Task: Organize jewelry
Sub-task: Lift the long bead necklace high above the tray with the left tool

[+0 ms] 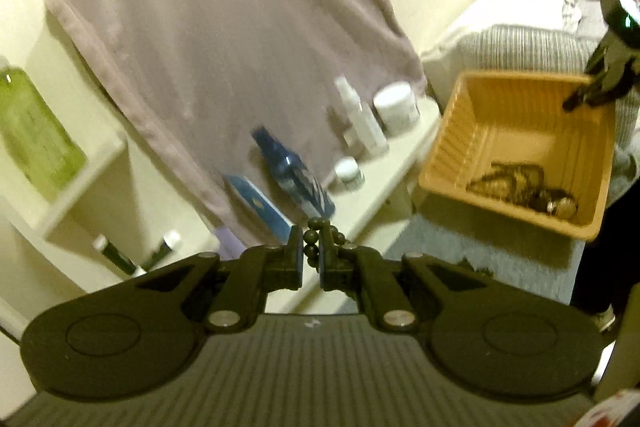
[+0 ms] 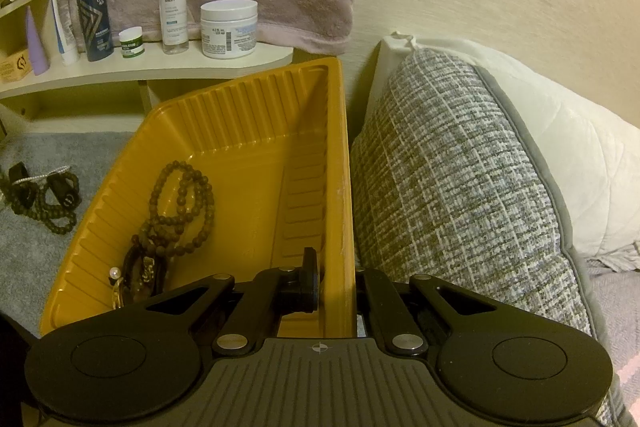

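Jewelry shows in both views. In the left wrist view, one dark bead string (image 1: 313,245) is clamped between the fingers of the left tool (image 1: 311,259), low in the centre of the frame, beads bunched above and between the pads. At right sits one orange tray (image 1: 448,143), tilted, with a blurred brownish heap of jewelry (image 1: 524,189) in its lower corner. The right tool (image 1: 592,95) grips the tray's upper right rim. One shelf (image 1: 384,183) crosses the middle, carrying two white bottles or jars, a small jar, a blue bottle and a blue tube, all blurred; a pink towel (image 1: 208,39) hangs behind.

In the right wrist view, the right tool (image 2: 338,287) is closed on the tray's (image 2: 240,115) right wall, one finger inside, the other outside. Inside, at lower left, lie a looped brown bead strand (image 2: 180,207), a dark pendant piece and one pearl (image 2: 115,271). More dark beads and a sparkling band (image 2: 40,195) lie on the grey bedding at left, clear of the tray. A tweed pillow (image 2: 460,187) presses close along the tray's right edge; the tray's middle floor is open.
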